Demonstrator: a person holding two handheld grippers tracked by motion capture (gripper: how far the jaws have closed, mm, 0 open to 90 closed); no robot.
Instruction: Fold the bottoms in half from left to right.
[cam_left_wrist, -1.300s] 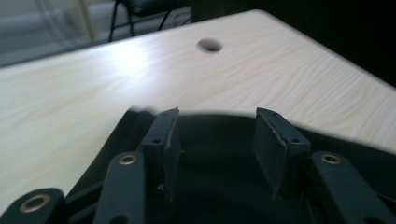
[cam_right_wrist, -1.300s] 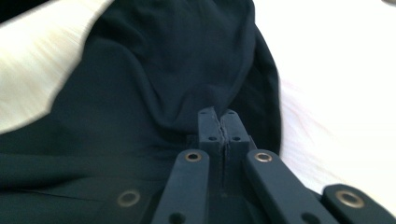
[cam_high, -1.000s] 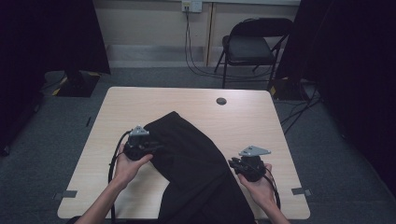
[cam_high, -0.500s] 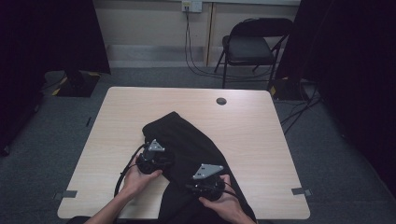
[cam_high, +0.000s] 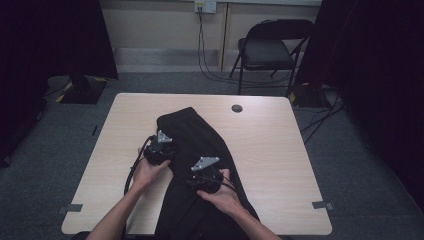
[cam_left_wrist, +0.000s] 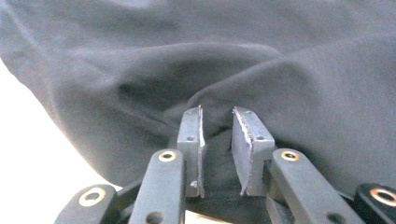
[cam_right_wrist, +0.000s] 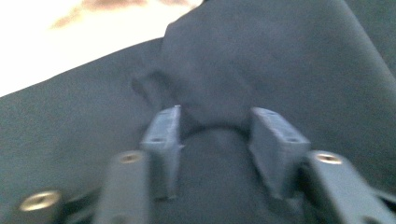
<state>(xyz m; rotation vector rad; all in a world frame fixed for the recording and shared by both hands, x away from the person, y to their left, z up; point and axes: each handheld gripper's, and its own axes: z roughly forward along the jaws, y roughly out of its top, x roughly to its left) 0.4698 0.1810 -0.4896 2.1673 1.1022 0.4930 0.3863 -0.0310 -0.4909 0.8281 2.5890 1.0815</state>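
Now at the left gripper (cam_left_wrist: 217, 140) in its own view: jaws set a narrow gap apart, a raised fold of the black cloth garment (cam_left_wrist: 280, 70) between the pads (cam_left_wrist: 190, 135), having crept slightly closer but not clearly pinching yet. Seen from above at left of centre (cam_high: 159, 149), low on the garment's left edge, held by the left hand (cam_high: 146, 172).

Next, the right gripper (cam_right_wrist: 215, 135) in its own view: jaws well apart, having just been opening, a soft hump of the same dark fabric bulging up between them but not pressed (picture blurred, so contact with the pads hard to call). From above, just below centre (cam_high: 205, 176), resting over the garment's middle, right hand (cam_high: 222, 196) behind it.

Outward: garment (cam_high: 200, 135) lying diagonally from the table's centre down to the lower edge of the frame, on a pale wooden table (cam_high: 280, 150) with a small round dark grommet (cam_high: 237, 108) near its far edge; black folding chair (cam_high: 270, 47) in the upper right.

Judged as the gripping step of a fold or straightening. Next move probably calls for closing both on the bunched cloth, catching enough layers, then lifting evenly.
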